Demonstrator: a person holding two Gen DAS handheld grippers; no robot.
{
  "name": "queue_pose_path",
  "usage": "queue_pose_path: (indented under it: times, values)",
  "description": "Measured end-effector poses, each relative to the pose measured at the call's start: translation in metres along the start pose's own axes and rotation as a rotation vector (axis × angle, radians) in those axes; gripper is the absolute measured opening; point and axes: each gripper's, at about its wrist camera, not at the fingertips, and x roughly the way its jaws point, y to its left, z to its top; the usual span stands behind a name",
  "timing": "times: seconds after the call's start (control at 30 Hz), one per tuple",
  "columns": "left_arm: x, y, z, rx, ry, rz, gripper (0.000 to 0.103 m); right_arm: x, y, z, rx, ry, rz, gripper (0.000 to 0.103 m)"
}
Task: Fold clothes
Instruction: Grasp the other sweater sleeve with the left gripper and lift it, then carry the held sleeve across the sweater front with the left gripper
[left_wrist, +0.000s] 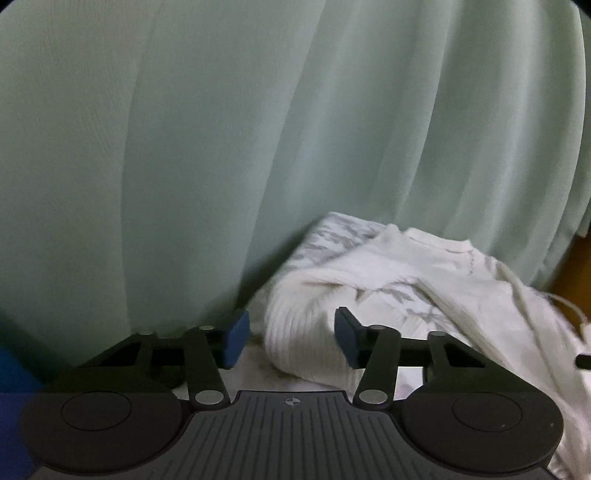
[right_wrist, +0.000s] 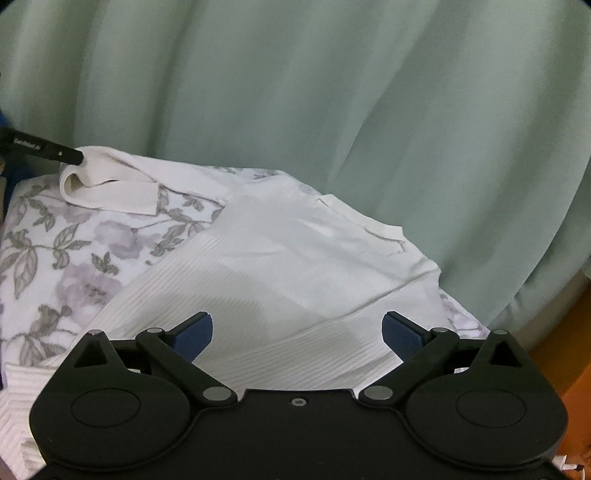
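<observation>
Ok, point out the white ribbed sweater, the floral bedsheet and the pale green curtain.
white ribbed sweater (right_wrist: 280, 258), right wrist view, chest panel.
floral bedsheet (right_wrist: 74, 240), right wrist view, bare printed area.
pale green curtain (left_wrist: 221, 129), left wrist view, middle fold.

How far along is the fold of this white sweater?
Early. Done: the white sweater lies spread on the floral sheet. In hand: the left gripper has the sleeve cuff between its fingers, sleeve still out sideways. Left: both sleeves and body; the right gripper is open, holding nothing.

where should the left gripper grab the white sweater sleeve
Grip the ribbed cuff end of the sleeve, which lies bunched between the left gripper pads. Come from the open cuff side, low over the floral sheet, since the cuff's rolled edge stands up and offers a thick fold to pinch.
</observation>
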Motion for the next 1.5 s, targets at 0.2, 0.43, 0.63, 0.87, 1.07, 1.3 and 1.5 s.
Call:
queue_pose_path:
  times: [0.2,0.43,0.63,0.87,1.07,1.3,1.5]
  values:
    - [0.006,0.005,0.000,-0.048,0.037,-0.062,0.033,0.003,0.004,-0.002,-0.006,0.014,0.012,0.098]
    - [0.000,-0.014,0.003,0.070,0.011,-0.006,0.017,0.003,0.002,-0.008,0.022,0.014,0.023,0.098]
    - [-0.024,-0.060,0.018,0.345,-0.174,0.176,0.015,-0.002,-0.002,-0.015,0.037,0.005,0.027,0.098]
    - [-0.029,-0.112,0.007,0.704,-0.291,0.364,0.015,-0.006,-0.011,-0.020,0.081,-0.003,0.025,0.098]
    - [-0.035,-0.120,-0.029,0.706,-0.167,0.260,0.015,-0.003,-0.007,-0.012,0.084,-0.020,0.052,0.098]
    - [-0.040,-0.119,-0.048,0.646,-0.081,0.188,0.015,0.009,0.002,0.027,0.131,-0.087,0.154,0.097]
    - [-0.043,-0.131,-0.058,0.638,-0.082,0.141,0.016,0.035,0.009,0.067,0.280,-0.071,0.289,0.093]
